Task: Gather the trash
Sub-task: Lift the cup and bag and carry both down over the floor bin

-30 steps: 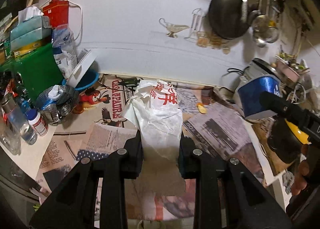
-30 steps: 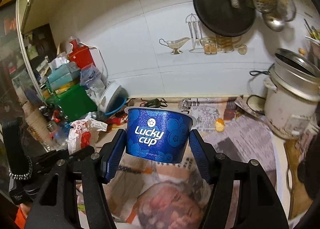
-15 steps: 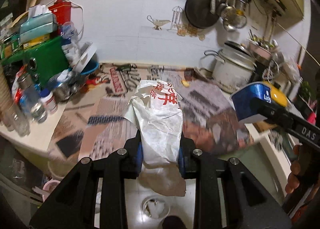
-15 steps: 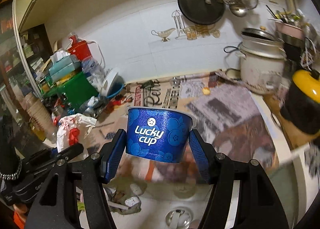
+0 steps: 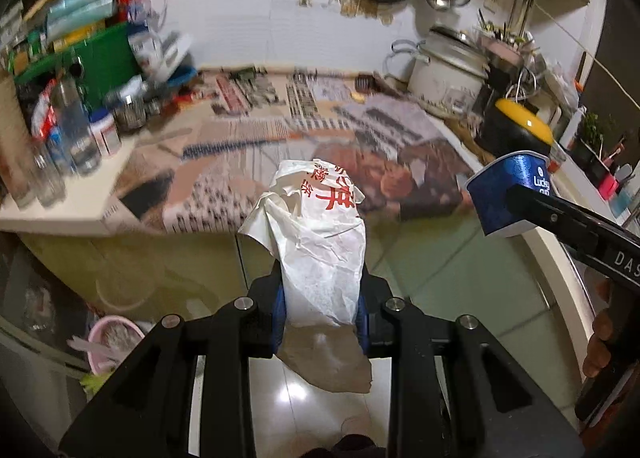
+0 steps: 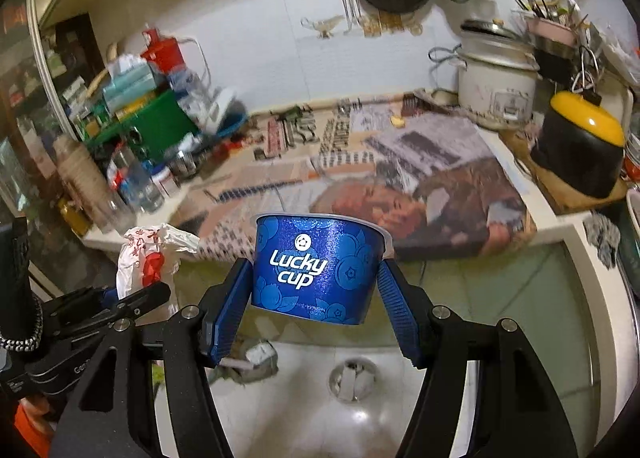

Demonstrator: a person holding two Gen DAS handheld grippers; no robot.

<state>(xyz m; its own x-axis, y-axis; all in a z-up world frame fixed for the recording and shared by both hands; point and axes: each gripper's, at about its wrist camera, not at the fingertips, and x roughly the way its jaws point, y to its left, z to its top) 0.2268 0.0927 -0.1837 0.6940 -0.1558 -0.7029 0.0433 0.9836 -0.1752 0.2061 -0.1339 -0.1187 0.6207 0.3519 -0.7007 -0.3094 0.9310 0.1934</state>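
My left gripper (image 5: 322, 306) is clamped on a crumpled white paper bag (image 5: 320, 250), its blue pads pressing the bag's narrow waist from both sides. The bag is creased all over, printed with red characters near its upper end, and a plain brownish flap hangs down below the pads. It hangs in the air in front of the newspaper-covered counter (image 5: 248, 162), over the pale tiled floor (image 5: 304, 402). My right gripper (image 6: 316, 298) grips a blue cup (image 6: 316, 262) by its sides, one ribbed blue pad on each flank. The cup is glossy and dark blue, patterned with paler blueberry shapes, lettered "Lucky cup" in white, with a thin white rim; it stands upright and is carried clear of the counter edge, above the floor.
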